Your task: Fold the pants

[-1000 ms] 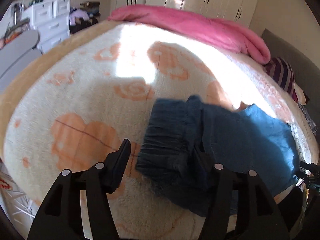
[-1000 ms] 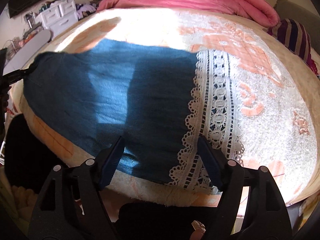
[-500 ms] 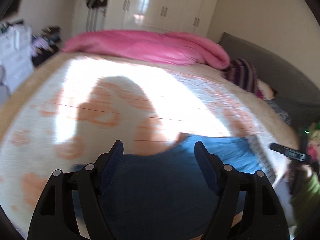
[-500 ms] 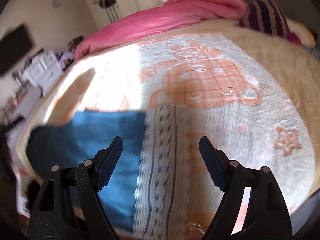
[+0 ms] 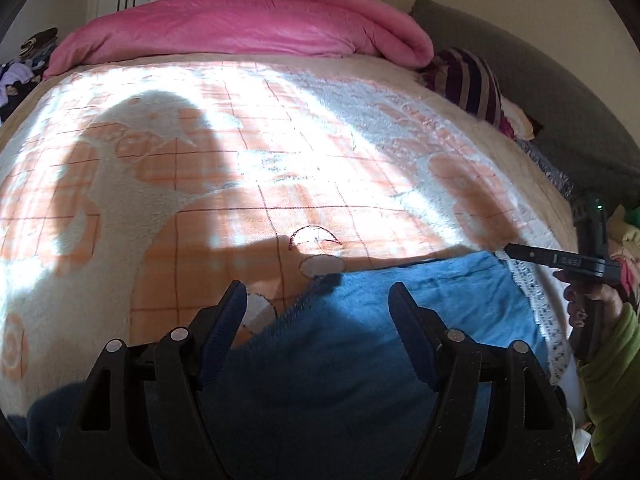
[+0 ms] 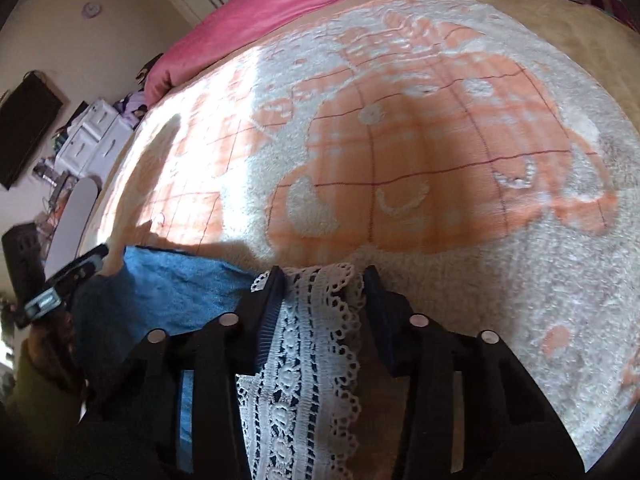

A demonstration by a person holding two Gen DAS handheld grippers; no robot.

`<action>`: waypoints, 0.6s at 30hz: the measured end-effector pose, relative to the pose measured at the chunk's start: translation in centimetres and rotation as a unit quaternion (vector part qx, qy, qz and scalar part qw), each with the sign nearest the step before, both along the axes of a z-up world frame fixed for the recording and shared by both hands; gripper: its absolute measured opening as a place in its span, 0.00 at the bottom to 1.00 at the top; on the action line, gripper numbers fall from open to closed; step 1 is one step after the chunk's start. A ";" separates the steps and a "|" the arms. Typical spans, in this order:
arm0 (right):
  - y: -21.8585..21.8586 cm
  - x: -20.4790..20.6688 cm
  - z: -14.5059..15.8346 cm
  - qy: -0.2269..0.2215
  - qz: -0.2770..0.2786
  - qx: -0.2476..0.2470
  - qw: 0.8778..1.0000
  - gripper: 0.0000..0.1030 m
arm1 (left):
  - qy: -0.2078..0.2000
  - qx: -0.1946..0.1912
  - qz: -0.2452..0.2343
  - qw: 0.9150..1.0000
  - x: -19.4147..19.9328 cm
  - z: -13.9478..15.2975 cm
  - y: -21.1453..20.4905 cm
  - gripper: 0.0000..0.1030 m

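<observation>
The blue pants lie on the near edge of the bed, with a white lace hem at their right end. My left gripper is open, its fingers either side of the pants' upper edge. In the right wrist view my right gripper stands with its fingers around the lace hem, partly closed but not clamped. The blue cloth stretches left of it. The left gripper's tip shows at the far left of that view.
The bed has a white and orange fleece blanket. A pink duvet lies rolled at the far side, a striped pillow at the right. White drawers and clutter stand beside the bed. A green-sleeved arm holds the right gripper.
Both grippers swung down to the pants' near edge. The right gripper's fingers narrowed around the lace hem. The left gripper moved from the waistband side to the pants' upper edge.
</observation>
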State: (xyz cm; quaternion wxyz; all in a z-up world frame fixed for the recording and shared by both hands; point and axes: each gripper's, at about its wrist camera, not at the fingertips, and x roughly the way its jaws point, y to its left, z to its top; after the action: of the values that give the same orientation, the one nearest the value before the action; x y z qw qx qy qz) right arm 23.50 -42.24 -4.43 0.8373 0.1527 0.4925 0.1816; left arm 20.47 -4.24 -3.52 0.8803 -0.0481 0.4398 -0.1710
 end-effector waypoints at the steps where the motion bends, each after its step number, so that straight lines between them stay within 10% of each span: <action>1: 0.2 -0.2 -0.1 -0.001 0.009 0.005 1.000 0.28 | 0.004 0.003 -0.003 1.000 0.6 -0.4 -0.1 0.70; 9: 0.6 -2.4 1.3 -0.058 0.047 0.004 0.997 0.14 | 0.043 -0.031 -0.038 0.998 2.4 -3.4 -1.3 0.66; 11: 0.3 -2.8 2.2 -0.079 0.046 -0.007 0.996 0.13 | 0.046 -0.026 -0.041 0.998 2.4 -3.4 -1.6 0.16; 18: 0.2 -1.0 4.7 -0.109 0.032 -0.061 0.992 0.12 | 0.008 0.025 -0.048 0.998 2.5 -1.8 -3.6 0.08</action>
State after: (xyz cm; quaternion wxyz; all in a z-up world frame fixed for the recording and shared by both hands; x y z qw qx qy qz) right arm 22.52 -42.06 0.30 0.8873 0.0649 0.4133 0.1939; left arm 23.01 -7.80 -5.32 0.8686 -0.0058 0.4525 -0.2020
